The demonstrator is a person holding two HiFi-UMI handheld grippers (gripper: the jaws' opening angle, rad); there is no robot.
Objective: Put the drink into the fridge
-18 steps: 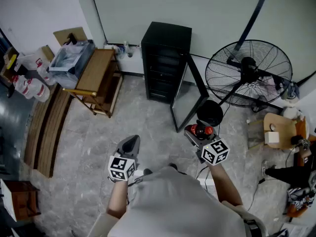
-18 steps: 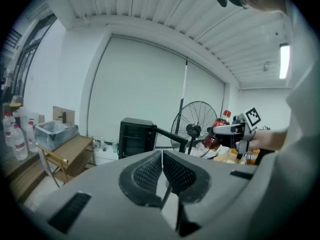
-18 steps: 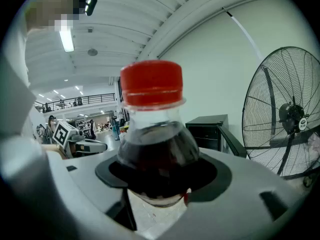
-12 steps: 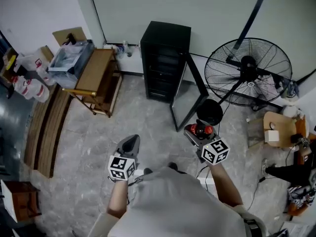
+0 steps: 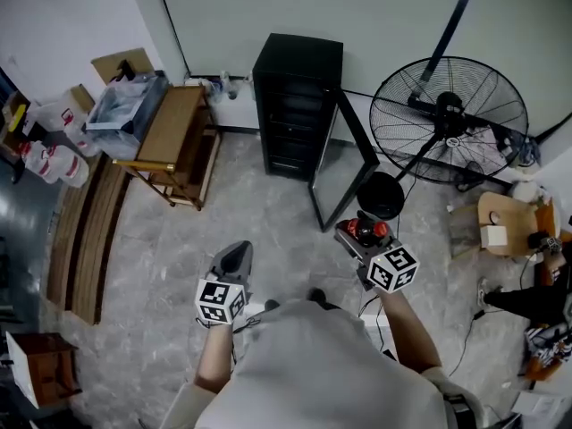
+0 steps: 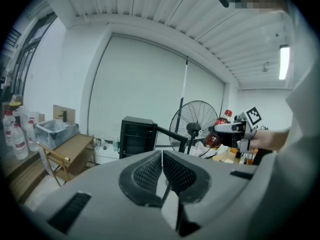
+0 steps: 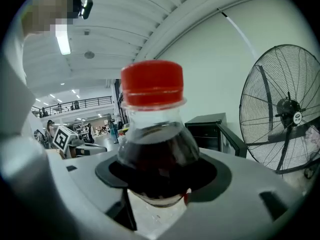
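Observation:
A dark cola bottle (image 7: 156, 149) with a red cap (image 5: 365, 230) stands upright between the jaws of my right gripper (image 5: 359, 237), which is shut on it, held in the air a short way in front of the fridge. The black mini fridge (image 5: 295, 105) stands by the back wall with its glass door (image 5: 344, 172) swung open toward me; it also shows in the left gripper view as the fridge (image 6: 136, 136). My left gripper (image 5: 234, 259) hangs lower left, jaws shut with nothing in them (image 6: 162, 171).
A large floor fan (image 5: 447, 119) stands right of the fridge. A wooden side table (image 5: 179, 137) with a plastic bin (image 5: 125, 105) is to the left. A small stool (image 5: 505, 226) and cables lie at the right. Grey tiled floor (image 5: 250, 213) lies before the fridge.
The right gripper with the bottle has shifted slightly up and right in the head view; the view itself has drifted a little. The left gripper has barely moved.

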